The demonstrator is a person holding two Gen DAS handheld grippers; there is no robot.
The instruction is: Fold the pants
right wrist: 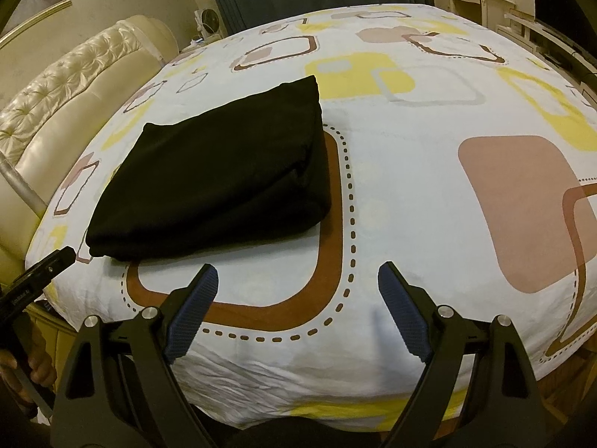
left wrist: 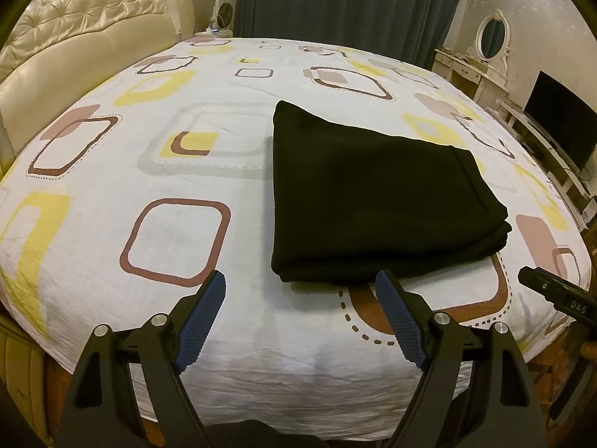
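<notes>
Black pants (left wrist: 377, 198): folded into a compact stacked rectangle, lying flat on the bed sheet (left wrist: 238, 321); ahead of both tools, touching neither.
Left gripper (left wrist: 300, 283): jaws spread wide, nothing between the blue pads (left wrist: 201, 321); pants ahead and slightly to its right, near edge just past the right fingertip.
Right gripper (right wrist: 298, 276): jaws spread wide, empty; pants (right wrist: 216, 183) ahead and to its left.
Sheet: white, printed with brown, yellow and pink rounded squares; wrinkled at the near edge.
Headboard (left wrist: 86, 56): cream, tufted, far left of both tools.
Curtain (left wrist: 350, 0): dark teal, straight beyond the bed.
</notes>
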